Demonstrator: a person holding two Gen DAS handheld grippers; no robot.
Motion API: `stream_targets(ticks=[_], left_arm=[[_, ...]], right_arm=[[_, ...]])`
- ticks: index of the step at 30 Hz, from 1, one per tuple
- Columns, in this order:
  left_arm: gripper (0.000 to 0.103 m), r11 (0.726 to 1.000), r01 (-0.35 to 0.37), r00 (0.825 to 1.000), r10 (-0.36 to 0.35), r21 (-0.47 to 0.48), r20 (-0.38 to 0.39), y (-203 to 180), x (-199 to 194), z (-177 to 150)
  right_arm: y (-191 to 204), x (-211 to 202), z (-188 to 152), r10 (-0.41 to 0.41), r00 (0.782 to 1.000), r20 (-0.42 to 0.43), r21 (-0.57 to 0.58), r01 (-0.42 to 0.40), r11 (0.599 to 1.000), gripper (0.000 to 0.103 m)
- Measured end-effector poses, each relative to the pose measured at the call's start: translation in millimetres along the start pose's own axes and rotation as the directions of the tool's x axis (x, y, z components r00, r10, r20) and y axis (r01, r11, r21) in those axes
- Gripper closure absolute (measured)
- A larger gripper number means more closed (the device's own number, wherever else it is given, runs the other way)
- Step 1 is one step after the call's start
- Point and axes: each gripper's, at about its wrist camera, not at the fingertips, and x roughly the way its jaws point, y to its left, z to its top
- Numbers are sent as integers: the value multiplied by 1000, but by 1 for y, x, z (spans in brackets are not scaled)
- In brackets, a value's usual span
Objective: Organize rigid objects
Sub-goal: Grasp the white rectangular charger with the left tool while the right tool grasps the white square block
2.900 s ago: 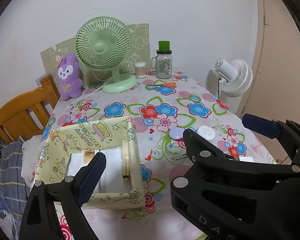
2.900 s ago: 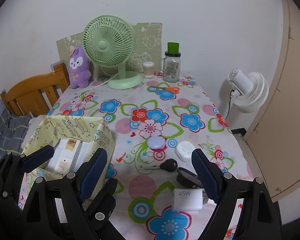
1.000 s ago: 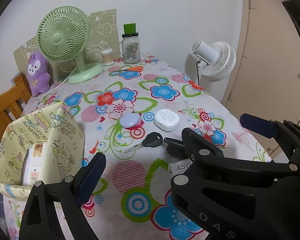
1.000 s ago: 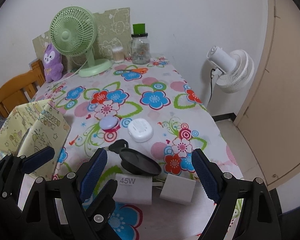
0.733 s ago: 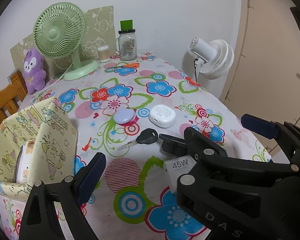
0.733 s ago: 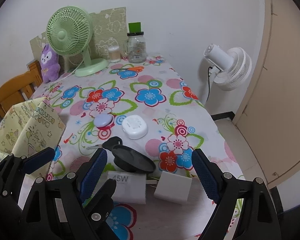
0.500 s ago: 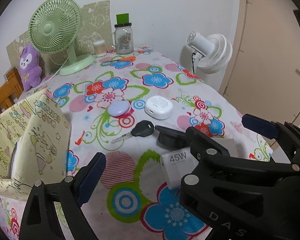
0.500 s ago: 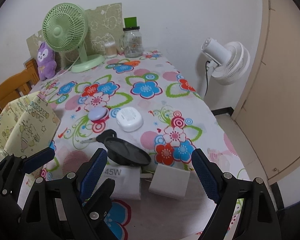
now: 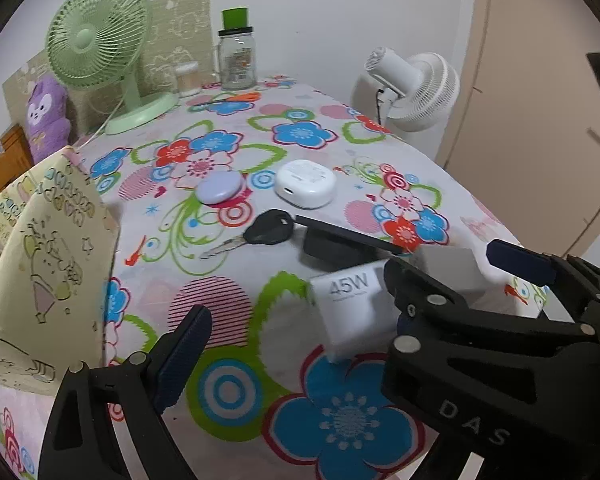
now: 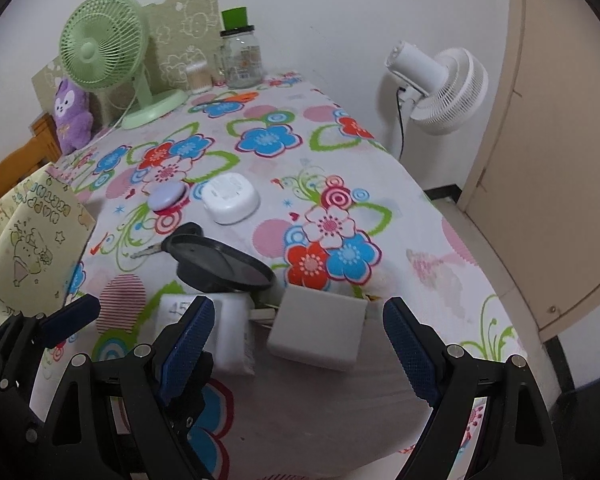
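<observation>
Near the table's front edge lie a white 45W charger box (image 9: 350, 312) (image 10: 230, 334), a plain white box (image 10: 318, 326) (image 9: 448, 266), a black round lid (image 10: 220, 260) (image 9: 340, 240), a black key (image 9: 266, 234), a white round case (image 9: 306, 184) (image 10: 231, 198) and a lilac puck (image 9: 219, 193) (image 10: 166, 197). My right gripper (image 10: 296, 344) is open, its fingers either side of the plain white box. My left gripper (image 9: 300, 328) is open, just short of the 45W box. A yellow patterned box (image 9: 40, 264) (image 10: 28, 248) stands at the left.
At the table's far end stand a green fan (image 9: 100, 40), a purple plush (image 9: 46, 118), a glass jar with green lid (image 9: 238, 56) and a small cup (image 9: 187, 78). A white floor fan (image 10: 440, 88) and a beige door (image 10: 560, 160) are right of the table. A wooden chair (image 10: 12, 172) is left.
Both grippers have swung right from the yellow box and moved forward and down towards the two white boxes. Both stay open and empty.
</observation>
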Motion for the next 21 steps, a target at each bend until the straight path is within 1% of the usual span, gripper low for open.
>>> stream_targets(ticks=[3,9,17,20,21], left_arm=[[8,1000,7,1000,-7,17,0,-6,2,-1],[8,999,38,999,-38,15,-15,-12,7,0],[8,999,28,1000,-28,24,-11,-20,14,3],[16,999,42,998,-41,19,-37,-21,19,1],[21,998,57,997,-56,14,-50,-21,21,1]], right_arm=[[-4,2,-3,-16,1000,-3,10,16,1000,15],[-7,1,-3,-32,999,3,8,32,999,15],[-16,1,-4,-32,999,0,34,32,999,15],[-15,0,-5,-36,999,2,29,36,999,15],[-15,0,-5,-37,999,2,28,37,999,15]])
